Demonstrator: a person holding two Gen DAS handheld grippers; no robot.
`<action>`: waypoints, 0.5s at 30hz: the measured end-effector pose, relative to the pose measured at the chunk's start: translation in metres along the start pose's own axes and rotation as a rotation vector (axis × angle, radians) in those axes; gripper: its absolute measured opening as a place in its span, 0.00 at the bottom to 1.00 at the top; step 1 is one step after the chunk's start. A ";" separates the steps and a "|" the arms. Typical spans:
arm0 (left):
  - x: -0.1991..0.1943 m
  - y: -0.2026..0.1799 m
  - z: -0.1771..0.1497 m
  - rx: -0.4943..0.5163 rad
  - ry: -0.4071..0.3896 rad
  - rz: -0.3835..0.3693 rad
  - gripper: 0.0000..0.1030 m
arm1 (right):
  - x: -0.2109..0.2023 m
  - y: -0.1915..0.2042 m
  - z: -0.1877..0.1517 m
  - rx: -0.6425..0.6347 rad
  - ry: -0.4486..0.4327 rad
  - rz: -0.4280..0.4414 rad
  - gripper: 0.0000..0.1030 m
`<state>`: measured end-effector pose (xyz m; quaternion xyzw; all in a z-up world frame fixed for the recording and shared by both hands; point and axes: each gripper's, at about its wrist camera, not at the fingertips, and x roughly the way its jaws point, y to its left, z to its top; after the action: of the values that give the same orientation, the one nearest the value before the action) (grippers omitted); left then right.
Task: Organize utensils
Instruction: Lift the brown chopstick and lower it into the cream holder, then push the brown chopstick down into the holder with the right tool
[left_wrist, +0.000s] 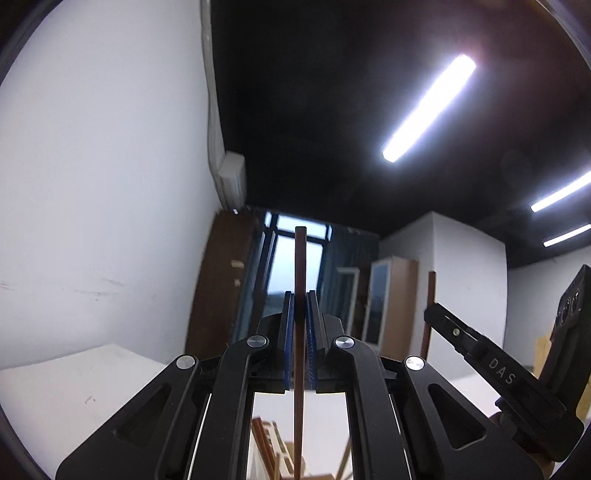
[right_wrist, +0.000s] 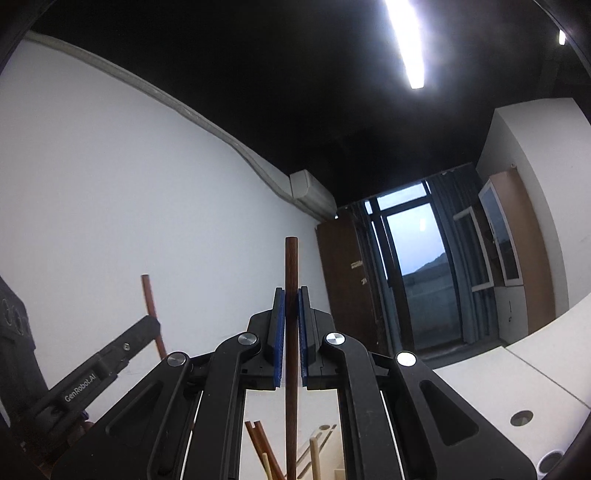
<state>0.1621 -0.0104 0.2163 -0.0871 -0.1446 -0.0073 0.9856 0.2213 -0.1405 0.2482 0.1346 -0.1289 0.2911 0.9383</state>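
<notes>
White surface (right_wrist: 517, 373) stretches below me. My left hand-held gripper (left_wrist: 300, 328) pinches a reddish-brown chopstick (left_wrist: 300, 258) upright between its blue pads; my right hand-held gripper (right_wrist: 291, 325) likewise clamps a dark brown chopstick (right_wrist: 291, 266), tip pointing upward. More utensils (right_wrist: 262, 446) stand below.

"DAS" on the right gripper (left_wrist: 500, 373); "GenRobot.AI" on the left gripper (right_wrist: 79, 387)

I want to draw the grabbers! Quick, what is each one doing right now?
Left gripper: closed, holding a thin brown stick upright between its fingers.
Right gripper: closed, holding a dark brown stick upright.
</notes>
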 end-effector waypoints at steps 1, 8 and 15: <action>0.000 -0.001 0.001 0.000 -0.007 0.002 0.06 | 0.002 -0.001 0.000 0.002 -0.003 0.007 0.07; 0.006 -0.007 -0.004 -0.005 -0.031 0.009 0.06 | 0.008 0.003 -0.008 -0.035 -0.049 -0.002 0.07; 0.029 -0.010 -0.029 0.028 0.011 0.034 0.05 | 0.015 0.006 -0.027 -0.070 -0.052 -0.011 0.07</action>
<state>0.1975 -0.0248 0.1984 -0.0758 -0.1379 0.0110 0.9875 0.2338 -0.1197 0.2292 0.1098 -0.1624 0.2775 0.9405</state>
